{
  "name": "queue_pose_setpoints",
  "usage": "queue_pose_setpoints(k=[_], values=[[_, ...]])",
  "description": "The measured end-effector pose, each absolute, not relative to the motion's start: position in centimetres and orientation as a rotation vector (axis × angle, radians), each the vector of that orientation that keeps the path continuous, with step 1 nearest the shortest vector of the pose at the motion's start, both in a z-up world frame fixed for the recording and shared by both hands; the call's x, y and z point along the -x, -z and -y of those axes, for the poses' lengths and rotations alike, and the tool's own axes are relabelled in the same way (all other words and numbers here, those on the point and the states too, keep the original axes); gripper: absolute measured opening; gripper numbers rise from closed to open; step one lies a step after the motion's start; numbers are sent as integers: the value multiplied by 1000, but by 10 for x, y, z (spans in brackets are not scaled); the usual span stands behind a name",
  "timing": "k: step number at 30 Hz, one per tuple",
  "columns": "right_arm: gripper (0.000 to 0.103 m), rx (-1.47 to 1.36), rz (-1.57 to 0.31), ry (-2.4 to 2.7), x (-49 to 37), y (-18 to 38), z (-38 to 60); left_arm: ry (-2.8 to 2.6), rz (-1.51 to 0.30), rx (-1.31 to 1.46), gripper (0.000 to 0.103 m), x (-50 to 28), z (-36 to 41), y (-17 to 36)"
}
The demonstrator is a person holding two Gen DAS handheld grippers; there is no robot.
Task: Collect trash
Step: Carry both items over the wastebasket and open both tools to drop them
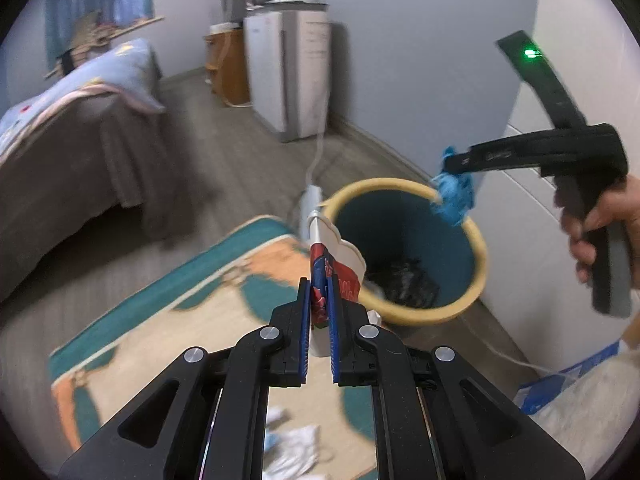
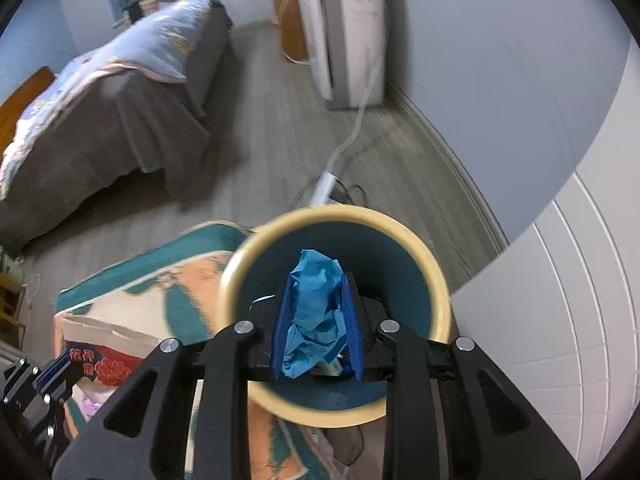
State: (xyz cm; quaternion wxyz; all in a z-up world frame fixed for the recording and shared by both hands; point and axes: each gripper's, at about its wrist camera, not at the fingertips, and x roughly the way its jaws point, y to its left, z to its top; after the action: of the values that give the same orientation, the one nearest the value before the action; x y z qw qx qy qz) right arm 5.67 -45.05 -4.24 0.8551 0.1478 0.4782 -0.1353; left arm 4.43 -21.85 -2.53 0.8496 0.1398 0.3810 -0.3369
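A teal bin with a cream rim [image 1: 472, 236] [image 2: 438, 284] stands on the floor by the white wall, dark trash at its bottom. My left gripper [image 1: 319, 284] is shut on a flat red, white and blue wrapper [image 1: 344, 256], held upright just left of the bin's rim. My right gripper [image 2: 316, 312] is shut on a crumpled blue paper [image 2: 316, 308] above the bin's mouth. The left wrist view shows that blue paper [image 1: 454, 196] over the far rim, the right gripper [image 1: 448, 166] held by a hand. The wrapper [image 2: 108, 354] shows at lower left in the right wrist view.
A patterned teal and orange rug [image 1: 168, 320] lies left of the bin, with white crumpled scraps [image 1: 292, 448] on it. A bed with a brown cover [image 1: 80, 148] stands far left. A white appliance [image 1: 296, 72] and its hose stand beyond. A blue and white bag [image 1: 572, 384] lies at right.
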Motion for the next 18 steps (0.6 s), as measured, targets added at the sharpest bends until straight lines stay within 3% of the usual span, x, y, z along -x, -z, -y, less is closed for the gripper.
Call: queue_pose_setpoints(k=[12, 15, 17, 18], values=[[24, -362, -1079, 331, -58, 72, 463, 766, -901, -305, 11, -65, 299, 78], [24, -379, -1069, 341, -56, 70, 467, 752, -902, -309, 24, -66, 301, 81], [25, -389, -1071, 338, -56, 71, 468, 751, -892, -310, 45, -63, 296, 79], [27, -390, -1073, 339, -57, 71, 468, 748, -888, -311, 50, -62, 294, 79]])
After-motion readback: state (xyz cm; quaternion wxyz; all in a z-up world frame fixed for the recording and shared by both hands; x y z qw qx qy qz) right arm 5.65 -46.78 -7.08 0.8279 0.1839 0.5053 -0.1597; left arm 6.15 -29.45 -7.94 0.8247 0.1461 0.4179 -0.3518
